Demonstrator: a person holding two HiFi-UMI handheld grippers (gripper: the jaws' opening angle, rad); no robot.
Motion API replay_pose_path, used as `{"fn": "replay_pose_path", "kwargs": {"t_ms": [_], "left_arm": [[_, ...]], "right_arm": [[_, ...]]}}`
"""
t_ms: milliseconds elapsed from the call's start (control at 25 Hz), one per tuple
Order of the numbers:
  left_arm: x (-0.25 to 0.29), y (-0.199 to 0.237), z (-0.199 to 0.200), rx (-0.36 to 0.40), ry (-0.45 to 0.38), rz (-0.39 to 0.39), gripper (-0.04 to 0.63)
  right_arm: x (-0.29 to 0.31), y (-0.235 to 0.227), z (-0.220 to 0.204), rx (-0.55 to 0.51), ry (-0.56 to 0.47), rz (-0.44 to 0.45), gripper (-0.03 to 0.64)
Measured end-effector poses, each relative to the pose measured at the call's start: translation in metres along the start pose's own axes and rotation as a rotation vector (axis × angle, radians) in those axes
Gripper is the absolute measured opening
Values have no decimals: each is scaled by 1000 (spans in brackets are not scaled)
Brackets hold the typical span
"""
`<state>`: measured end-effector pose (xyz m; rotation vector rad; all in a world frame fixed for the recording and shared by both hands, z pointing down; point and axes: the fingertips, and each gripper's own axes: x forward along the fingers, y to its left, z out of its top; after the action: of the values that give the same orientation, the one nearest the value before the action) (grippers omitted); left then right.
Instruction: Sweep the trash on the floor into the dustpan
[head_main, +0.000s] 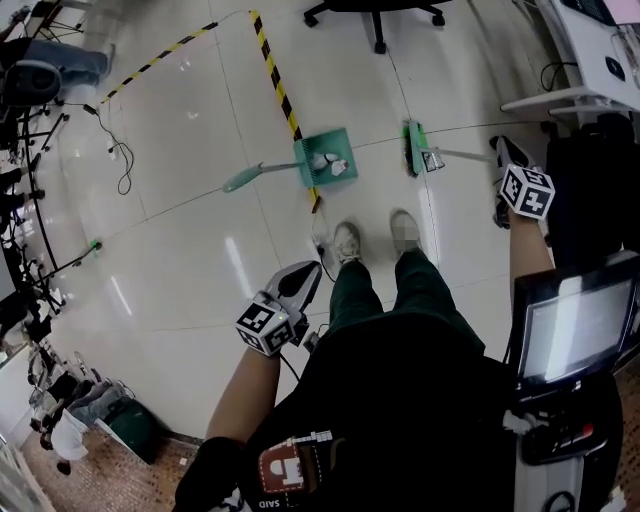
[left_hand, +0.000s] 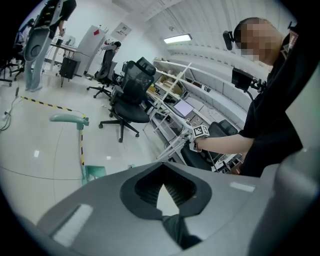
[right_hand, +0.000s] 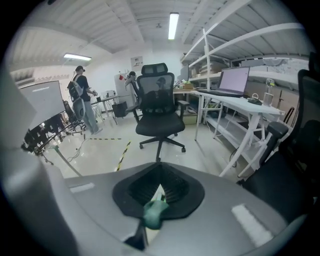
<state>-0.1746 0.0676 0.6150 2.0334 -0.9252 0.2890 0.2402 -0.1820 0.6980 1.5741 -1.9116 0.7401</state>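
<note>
A green dustpan stands on the white floor ahead of the person's shoes, its long handle reaching left. White crumpled trash lies inside it. To its right is the green broom head, whose handle runs right to my right gripper. That gripper is shut on the handle, and the green handle end shows between its jaws. My left gripper hangs low by the person's left leg, shut with nothing held. In its view, the dustpan is far off.
Yellow-black tape crosses the floor up to the dustpan. An office chair base stands beyond. Cables and stands crowd the left edge. White desks and a black chair line the right. A screen unit hangs at the person's front.
</note>
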Motion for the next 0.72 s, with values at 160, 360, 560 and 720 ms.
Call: {"fn": "replay_pose_path", "kwargs": {"t_ms": [160,360,560,720], "left_arm": [[-20,11,2,1,-27,19,0],[-32,15,1,-10,-34,24,0],[-33,18,-7,-14,-27,22,0],[-31,16,-8,-8,-24,18,0]], "right_arm": [[-10,22,2,-114,11,29,0],[-20,30,1,-270,37,35,0],[-26,36,-17,-293,41,25,0],[-31,37,-4,-253,12,27,0]]}}
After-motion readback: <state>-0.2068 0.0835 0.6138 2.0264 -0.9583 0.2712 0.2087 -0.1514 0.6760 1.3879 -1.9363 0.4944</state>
